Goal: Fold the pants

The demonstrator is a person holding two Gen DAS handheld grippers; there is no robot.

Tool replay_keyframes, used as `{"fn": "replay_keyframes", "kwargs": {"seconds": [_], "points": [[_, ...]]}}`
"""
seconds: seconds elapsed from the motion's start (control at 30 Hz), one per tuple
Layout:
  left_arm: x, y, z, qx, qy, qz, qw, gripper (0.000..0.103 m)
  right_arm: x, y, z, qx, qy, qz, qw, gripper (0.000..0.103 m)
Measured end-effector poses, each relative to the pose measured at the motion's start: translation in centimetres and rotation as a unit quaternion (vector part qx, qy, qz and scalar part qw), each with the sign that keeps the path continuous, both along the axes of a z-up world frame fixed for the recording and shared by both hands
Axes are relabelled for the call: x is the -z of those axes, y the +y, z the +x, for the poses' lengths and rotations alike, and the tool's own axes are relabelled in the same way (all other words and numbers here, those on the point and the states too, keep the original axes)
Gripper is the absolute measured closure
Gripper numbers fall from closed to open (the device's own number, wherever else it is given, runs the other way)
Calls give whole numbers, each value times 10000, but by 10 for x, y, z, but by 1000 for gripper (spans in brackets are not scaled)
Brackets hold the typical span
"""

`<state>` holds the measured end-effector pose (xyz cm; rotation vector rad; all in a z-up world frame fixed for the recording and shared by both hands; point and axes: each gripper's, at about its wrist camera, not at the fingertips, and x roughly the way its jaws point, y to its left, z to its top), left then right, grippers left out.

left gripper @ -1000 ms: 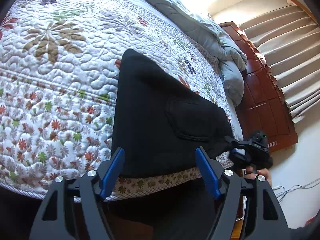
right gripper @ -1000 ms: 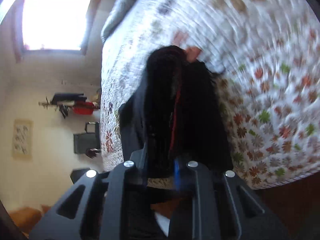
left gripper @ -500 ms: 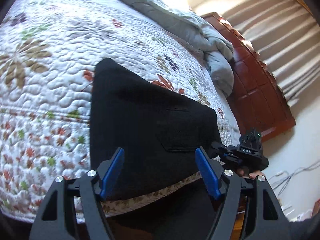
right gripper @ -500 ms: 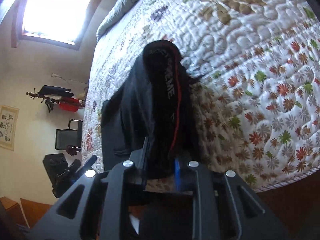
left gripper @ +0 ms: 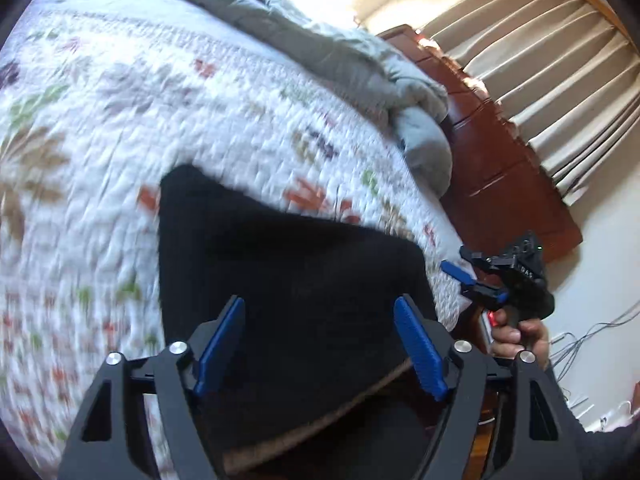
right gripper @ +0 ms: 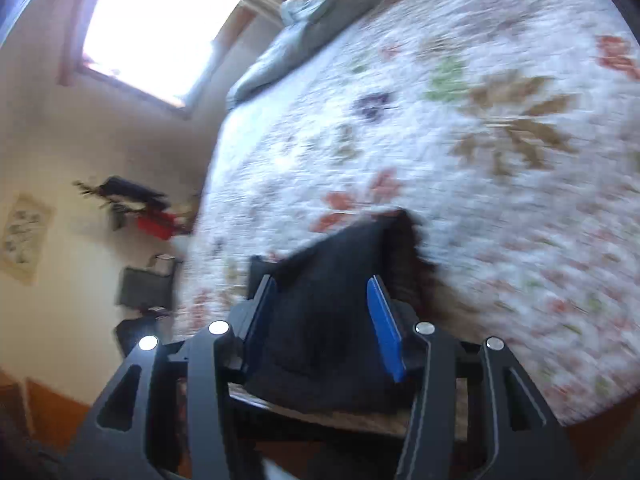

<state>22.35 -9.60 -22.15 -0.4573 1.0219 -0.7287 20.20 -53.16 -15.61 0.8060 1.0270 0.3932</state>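
motion-blurred quilt (right gripper: 460, 128) pattern, pants (left gripper: 288, 280) near edge hidden behind fingers (left gripper: 420, 348)

We are seeing the black pants (left gripper: 288, 280) lying folded into a flat, compact bundle on the floral quilt (left gripper: 100, 120) at the near edge of the bed, one corner pointing toward the bed's middle.

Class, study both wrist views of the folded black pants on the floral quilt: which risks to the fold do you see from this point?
1. The folded black pants lie at the floral quilt's near edge; a nudge might drag them off the bed.
2. The right gripper is opening with the dark fabric between its fingers; pulling away may snag and undo the fold.
3. The left gripper hangs open over the pants; dipping might rumple the top layer.
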Motion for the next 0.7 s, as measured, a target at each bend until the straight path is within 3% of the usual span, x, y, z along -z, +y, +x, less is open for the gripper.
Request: {"fn": "replay_keyframes", "kwargs": {"seconds": [0.13, 0.2, 0.27, 0.37, 0.43, 0.53, 0.7], "points": [[21, 3, 54, -177, 354, -211, 9990, 26, 42, 13, 48, -251, 298, 443, 9983, 67], [40, 4, 74, -297, 667, -54, 9973, 29, 62, 7, 61, -165, 493, 307, 9982, 93], [54, 6, 82, -275, 797, -82, 9964, 31, 84, -7, 66, -37, 658, 331, 9973, 103], [63, 10, 84, -224, 817, -190, 9962, 34, 104, -27, 61, 90, 721, 804, 9941, 103], [60, 14, 83, -219, 831, -253, 9960, 34, 95, -27, 55, 5, 595, 796, 9950, 102], [43, 25, 74, -315, 706, -371, 9963, 30, 68, -29, 39, 41, 323, 941, 9950, 88], [13, 36, 25, -184, 498, -883, 9947, 25, 30, -10, -13, -370, 24, 1066, 9936, 85]]}}
